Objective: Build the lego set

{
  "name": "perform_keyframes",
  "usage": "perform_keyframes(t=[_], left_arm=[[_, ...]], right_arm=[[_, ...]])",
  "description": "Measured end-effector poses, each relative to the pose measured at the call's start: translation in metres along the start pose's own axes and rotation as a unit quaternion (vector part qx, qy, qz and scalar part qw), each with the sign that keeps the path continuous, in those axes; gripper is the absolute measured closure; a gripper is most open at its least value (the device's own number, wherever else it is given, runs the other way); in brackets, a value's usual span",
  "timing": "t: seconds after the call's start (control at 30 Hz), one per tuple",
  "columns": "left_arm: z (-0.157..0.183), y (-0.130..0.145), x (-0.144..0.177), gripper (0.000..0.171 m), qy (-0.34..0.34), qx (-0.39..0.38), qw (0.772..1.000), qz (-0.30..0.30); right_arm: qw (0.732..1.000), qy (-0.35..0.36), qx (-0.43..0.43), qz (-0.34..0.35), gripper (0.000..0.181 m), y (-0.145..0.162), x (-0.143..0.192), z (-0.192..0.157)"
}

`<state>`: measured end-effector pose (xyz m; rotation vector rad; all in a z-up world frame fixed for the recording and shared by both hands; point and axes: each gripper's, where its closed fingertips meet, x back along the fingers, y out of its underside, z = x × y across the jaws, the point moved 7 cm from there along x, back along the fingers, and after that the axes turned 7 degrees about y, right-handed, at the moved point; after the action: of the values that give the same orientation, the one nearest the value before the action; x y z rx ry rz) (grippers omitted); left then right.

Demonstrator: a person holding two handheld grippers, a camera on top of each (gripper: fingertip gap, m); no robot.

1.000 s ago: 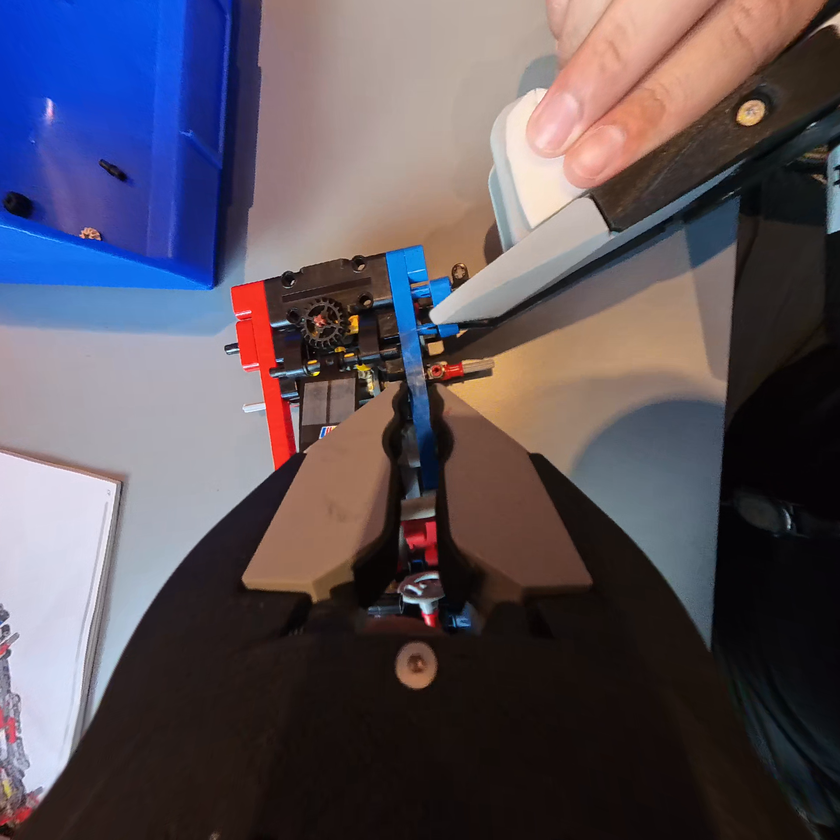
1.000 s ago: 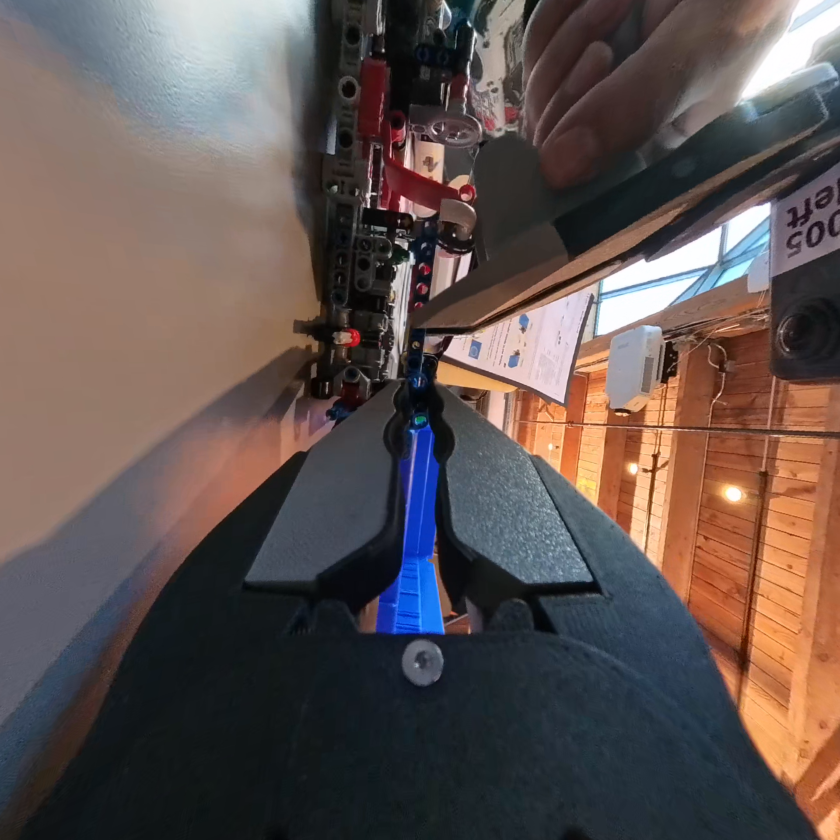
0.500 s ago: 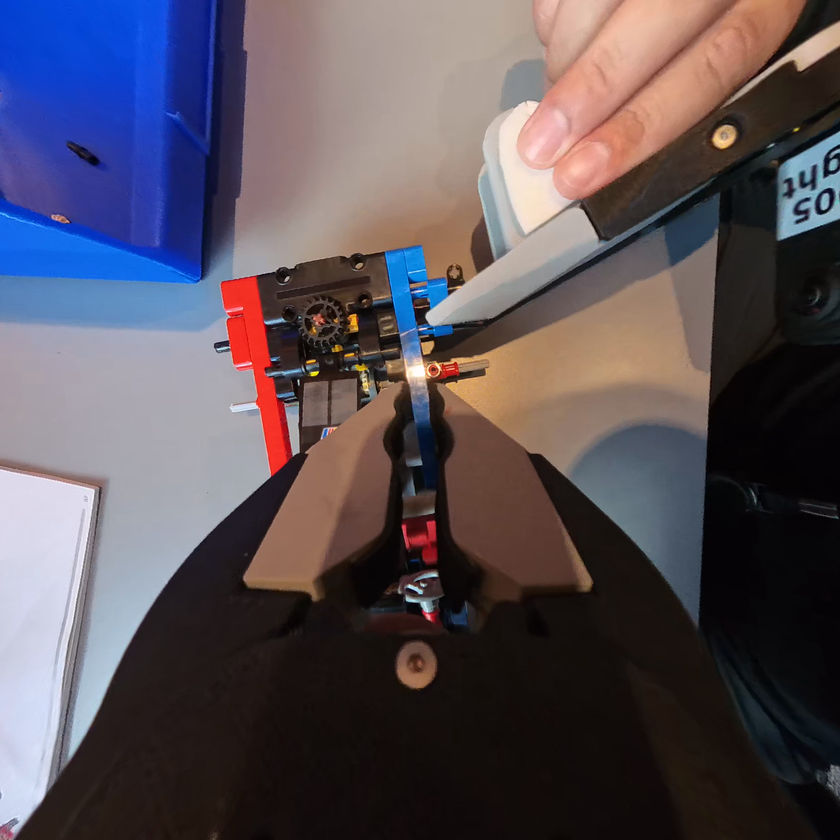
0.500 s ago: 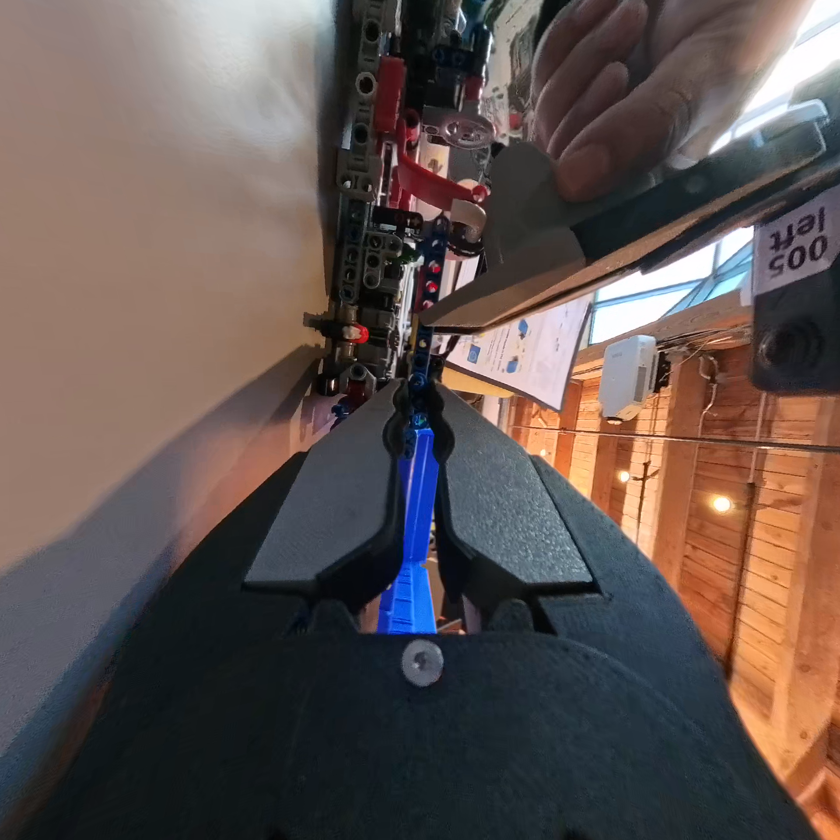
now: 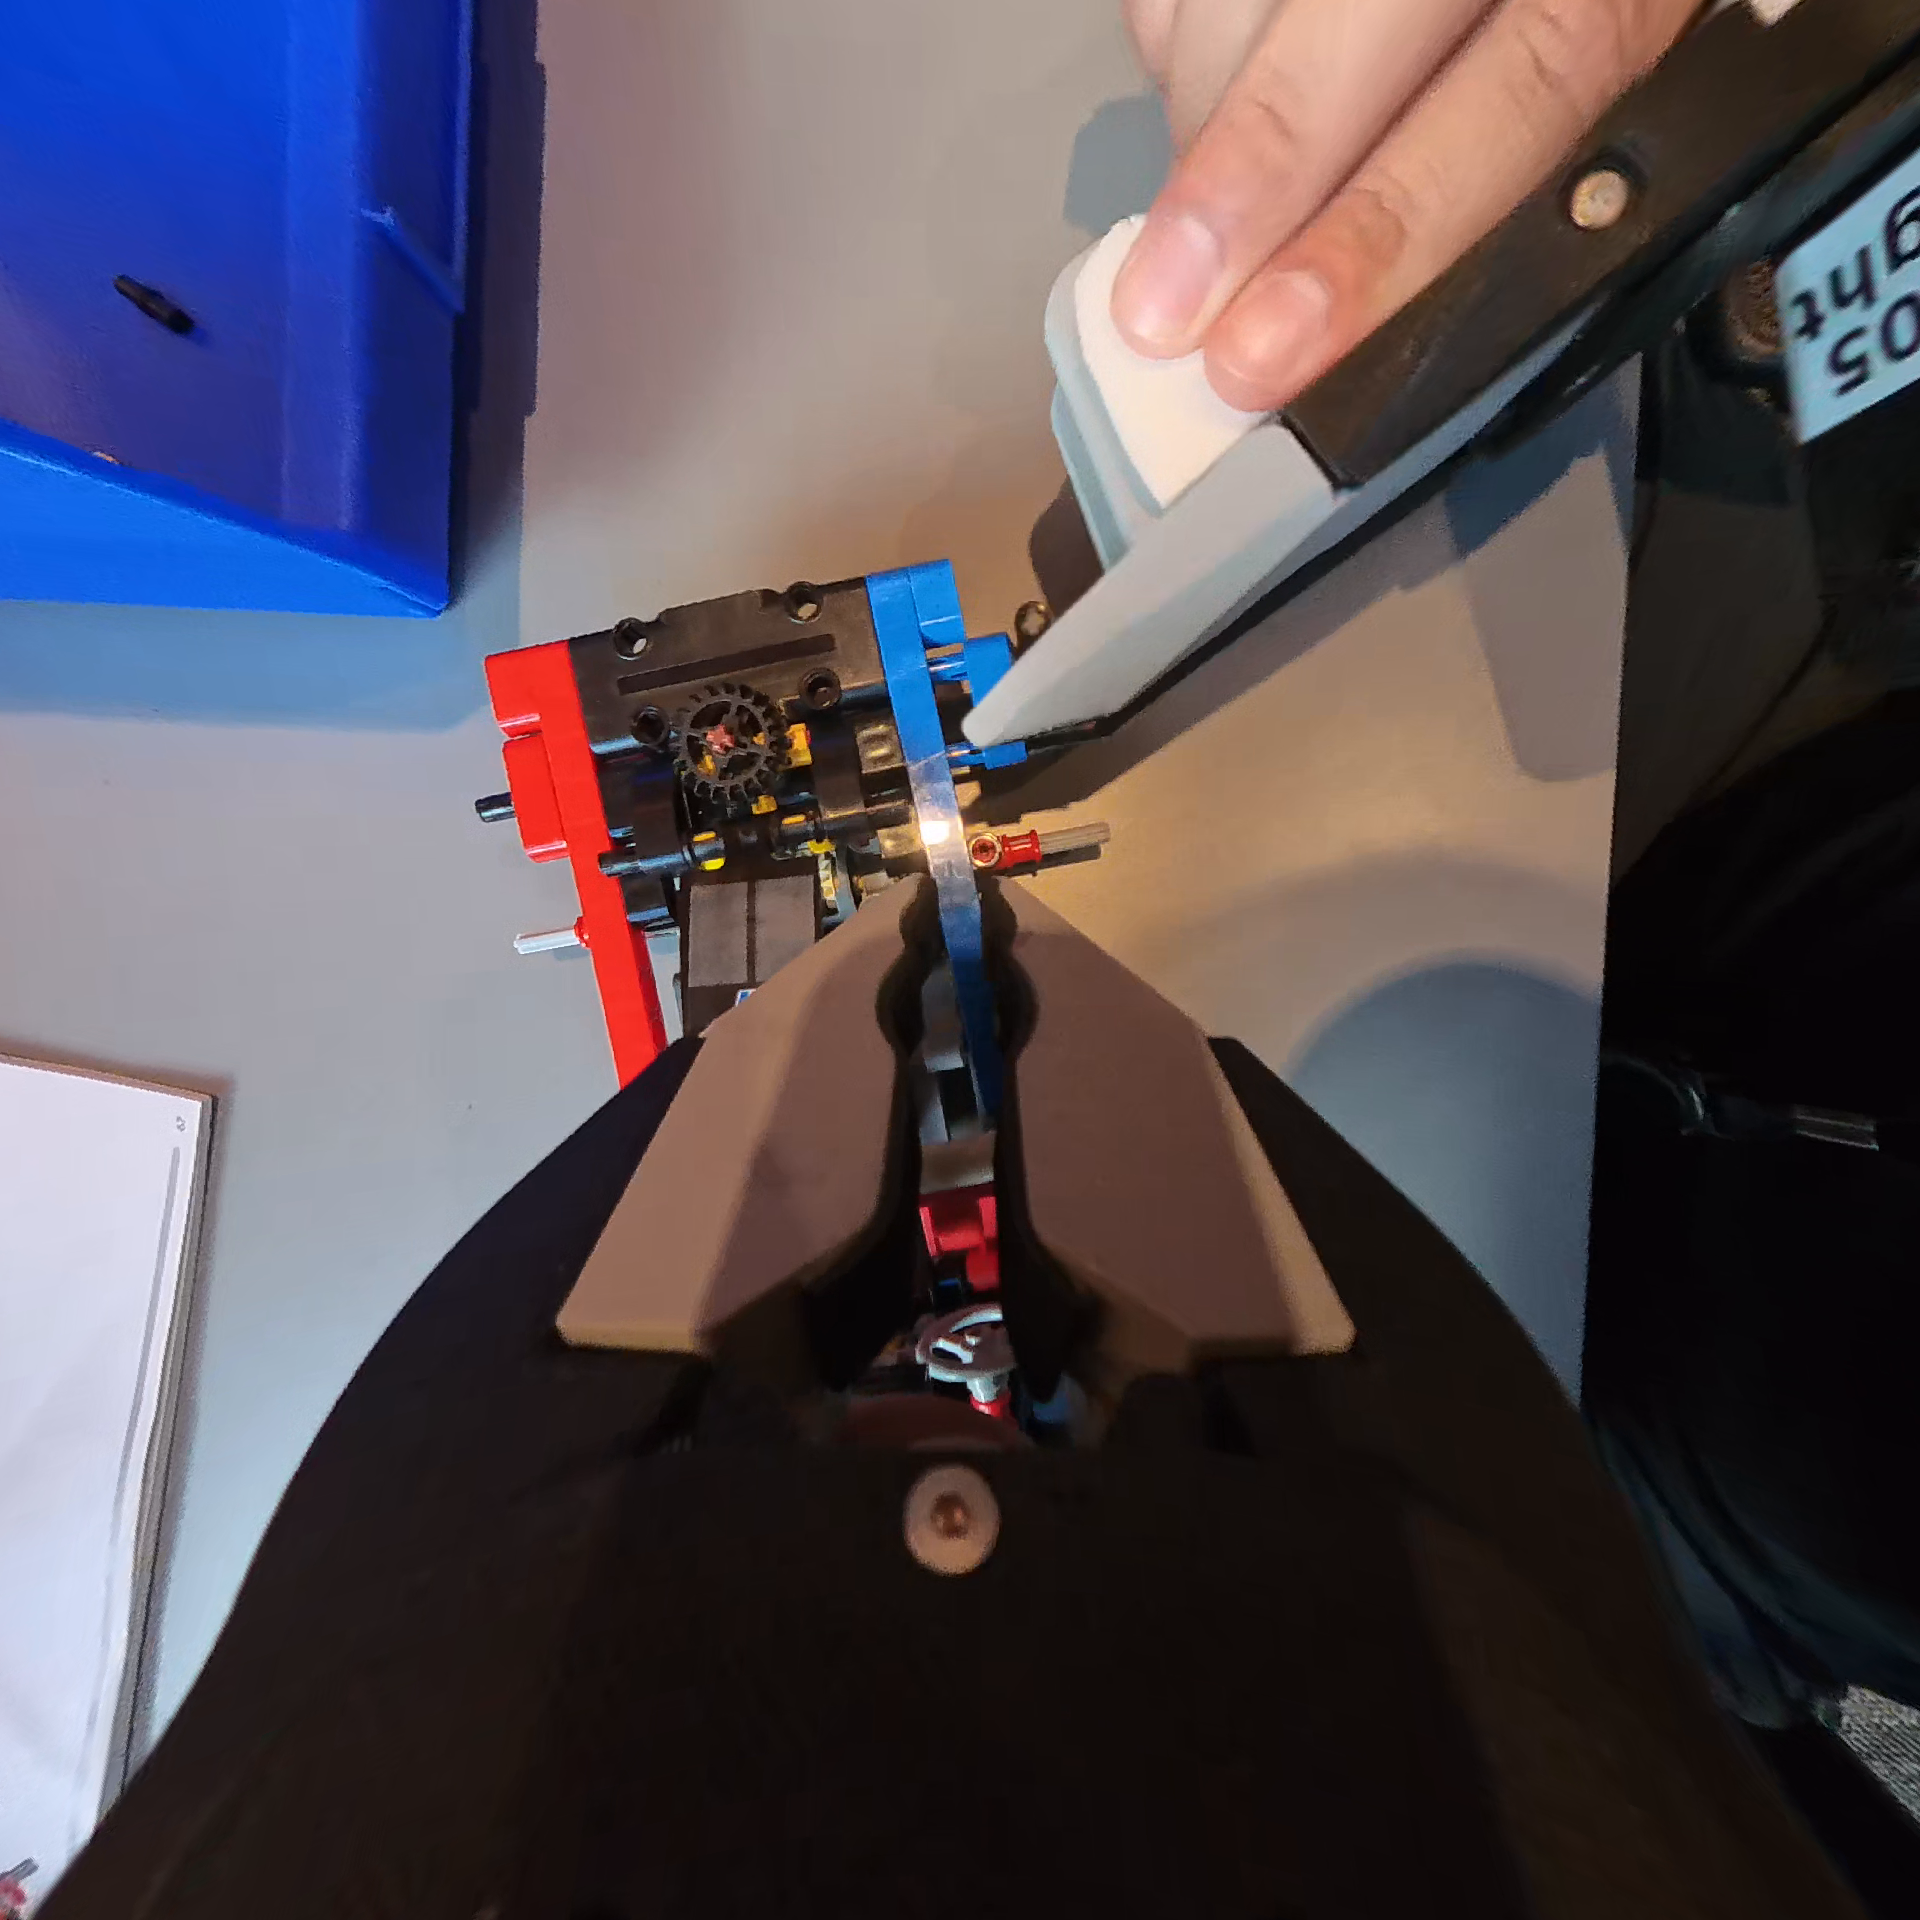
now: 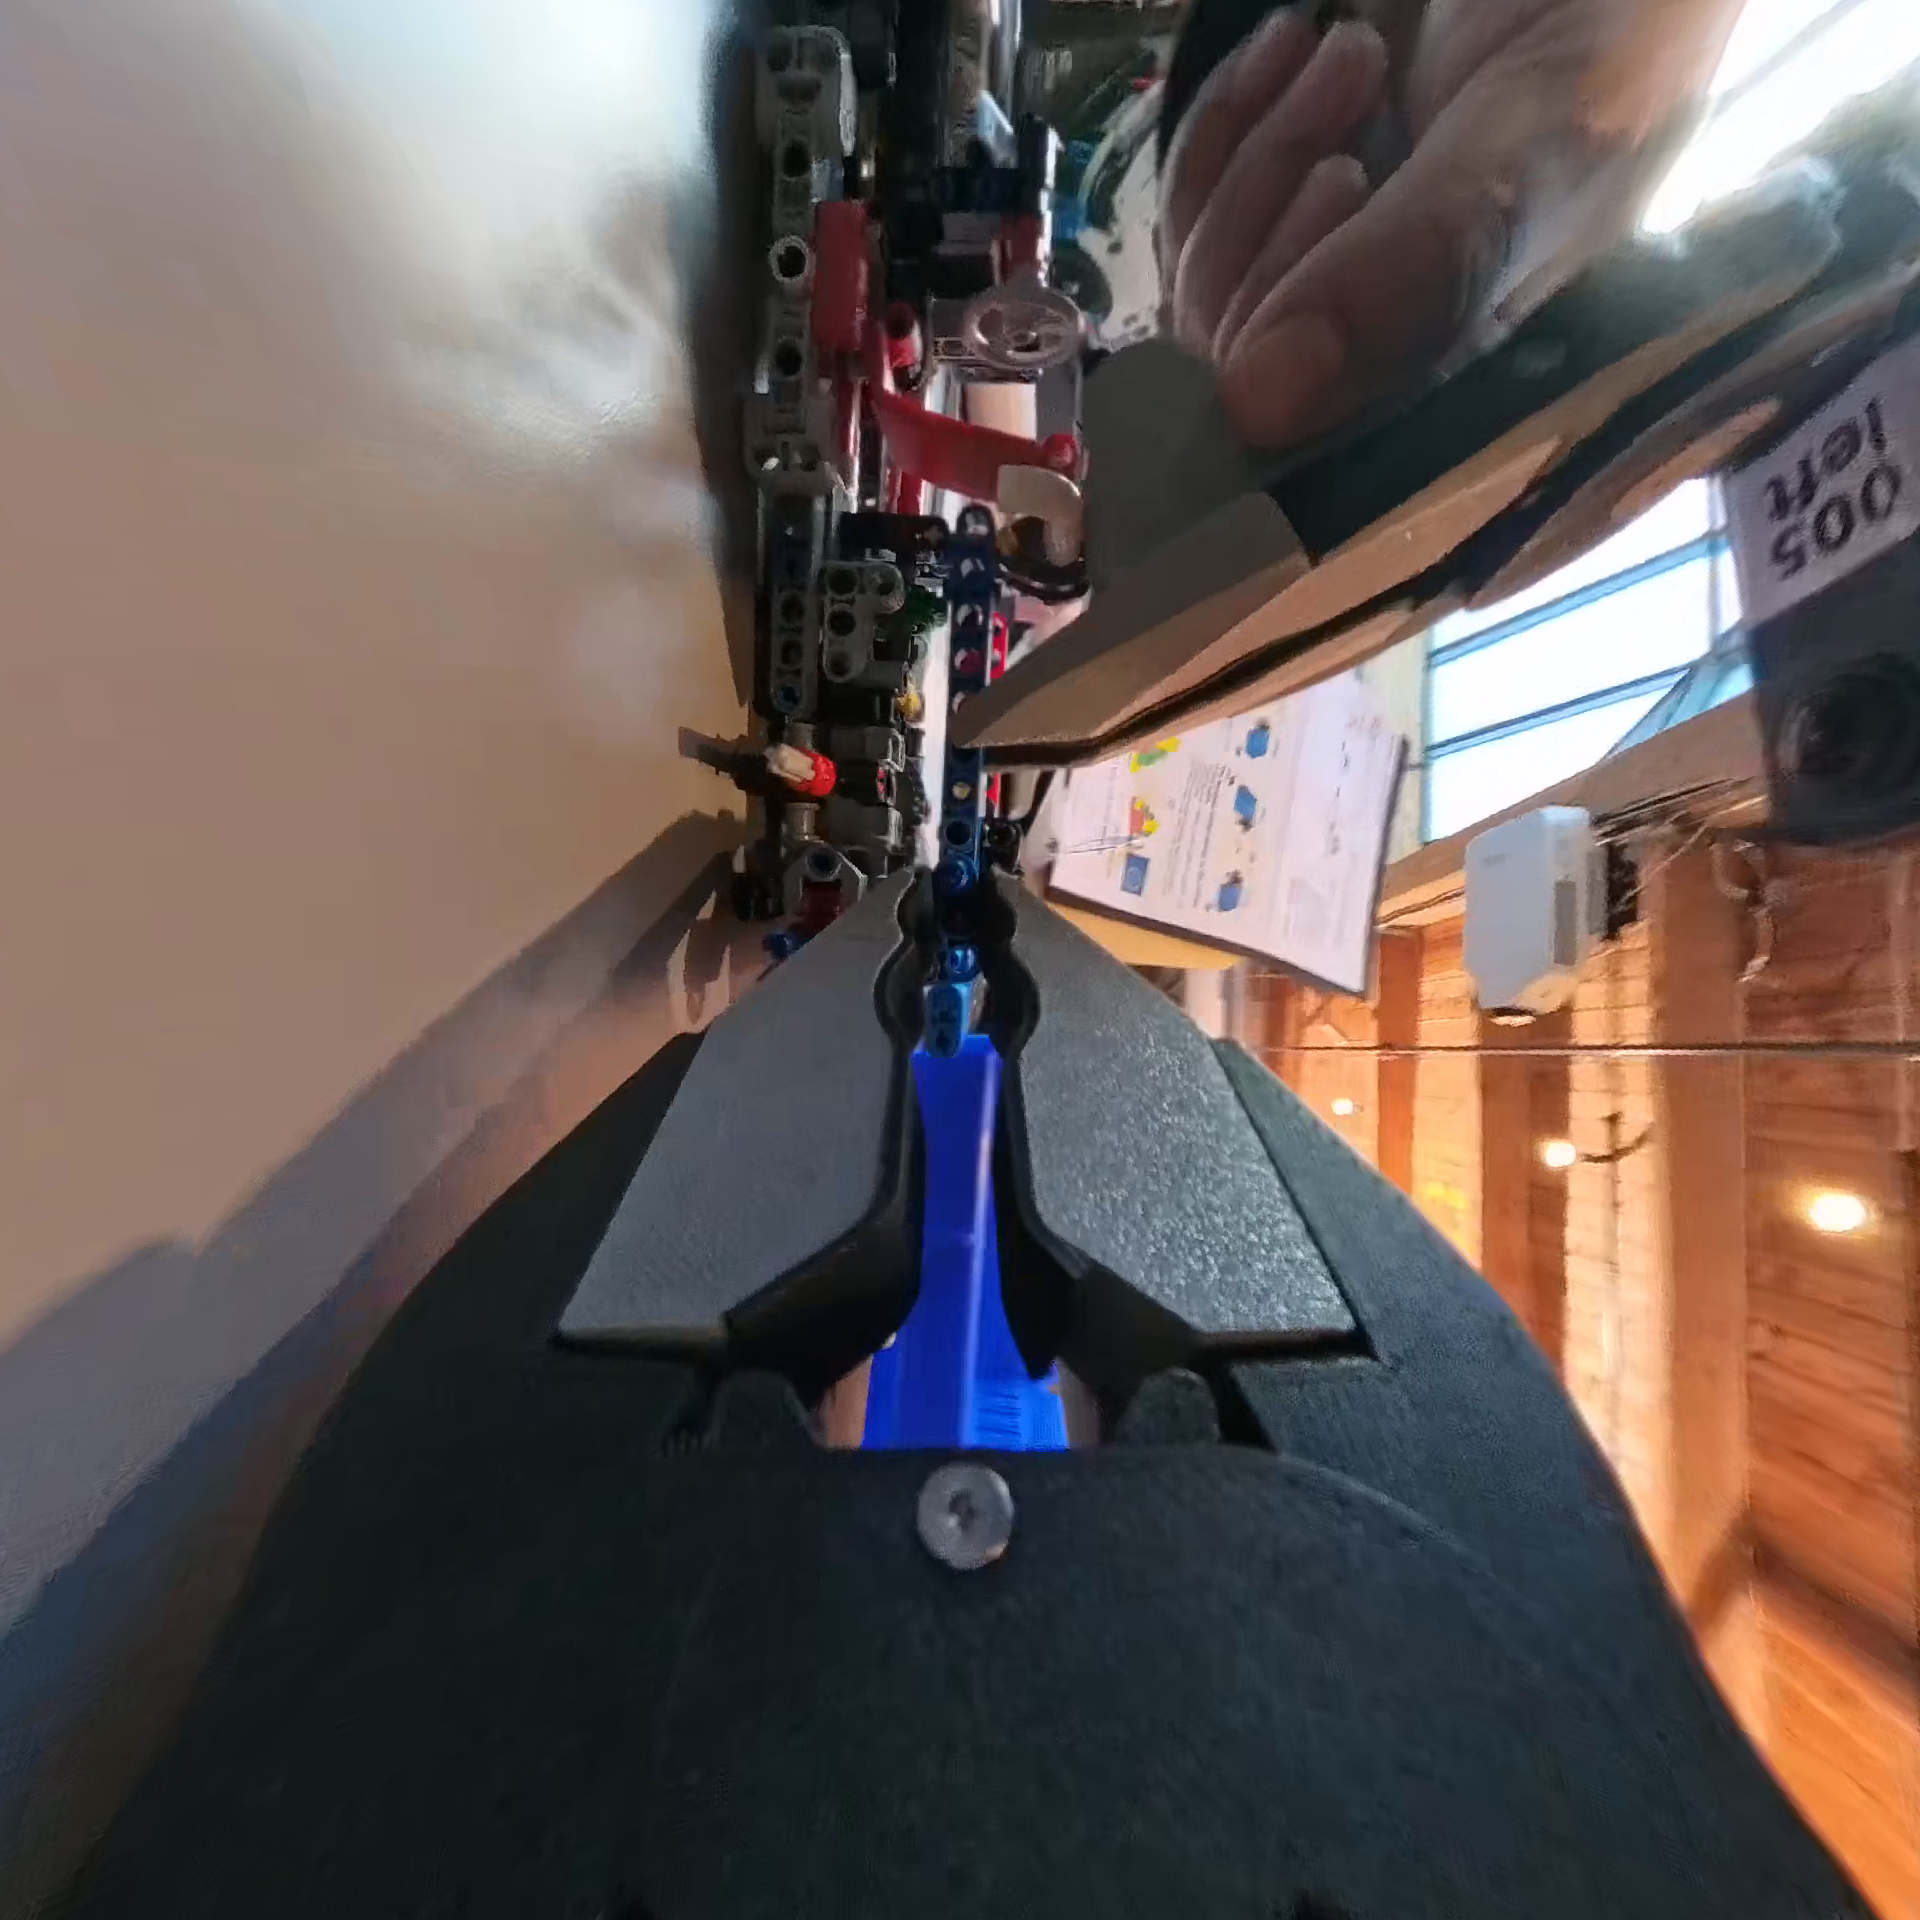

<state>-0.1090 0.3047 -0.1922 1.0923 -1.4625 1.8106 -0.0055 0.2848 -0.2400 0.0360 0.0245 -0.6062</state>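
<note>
Your left gripper (image 5: 961, 914) is pinched on the blue beam (image 5: 951, 883) of the lego model (image 5: 748, 769), which sits on the grey table (image 5: 312, 831) at centre frame. Your right gripper (image 6: 956, 904), entering from 2 o'clock in the left wrist view, is pinched on a blue piece (image 6: 951, 997) at the model's edge. A blue bin (image 5: 229, 312) lies at 10 o'clock, a booklet (image 5: 83, 1351) at 8 o'clock.

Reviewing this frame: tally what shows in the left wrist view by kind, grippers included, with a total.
Grippers: 2, the left gripper and the right gripper, both closed on the model's blue beam
Lego models: 1, the lego model
Blue bins: 1, the blue bin
Instruction booklets: 1, the booklet
Hands: 1, the hand
Total: 6
</note>
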Motion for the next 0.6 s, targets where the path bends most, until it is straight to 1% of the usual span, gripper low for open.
perform_keyframes(t=[0.07, 0.2, 0.3, 0.43, 0.53, 0.6], left_arm=[[-0.0012, 0.0006, 0.0002, 0.167, 0.0, 0.0, 1.0, -0.004], [-0.0025, 0.0004, 0.0, 0.167, -0.003, 0.001, 1.0, -0.01], [-0.0045, 0.0014, 0.0006, 0.167, -0.009, 0.0, 1.0, -0.012], [-0.004, 0.0015, 0.0013, 0.167, -0.006, -0.002, 1.0, -0.008], [-0.0034, 0.0018, 0.0016, 0.167, -0.005, -0.008, 1.0, -0.011], [-0.0043, 0.0037, 0.0041, 0.167, 0.007, -0.001, 1.0, 0.001]], right_arm=[[0.999, 0.014, 0.037, -0.002, 0.178, -0.0011, -0.0013, -0.0022], [0.997, 0.027, 0.07, 0.006, 0.179, -0.0001, -0.0028, -0.004], [0.998, 0.022, 0.06, 0.0, 0.179, 0.0008, -0.0058, -0.0038], [1.0, -0.008, -0.012, 0.008, 0.177, 0.0045, -0.006, 0.0013], [1.0, -0.003, 0.001, 0.008, 0.177, 0.0041, -0.0049, 0.0003], [1.0, 0.002, 0.005, 0.013, 0.177, 0.0029, -0.0039, 0.0006]])
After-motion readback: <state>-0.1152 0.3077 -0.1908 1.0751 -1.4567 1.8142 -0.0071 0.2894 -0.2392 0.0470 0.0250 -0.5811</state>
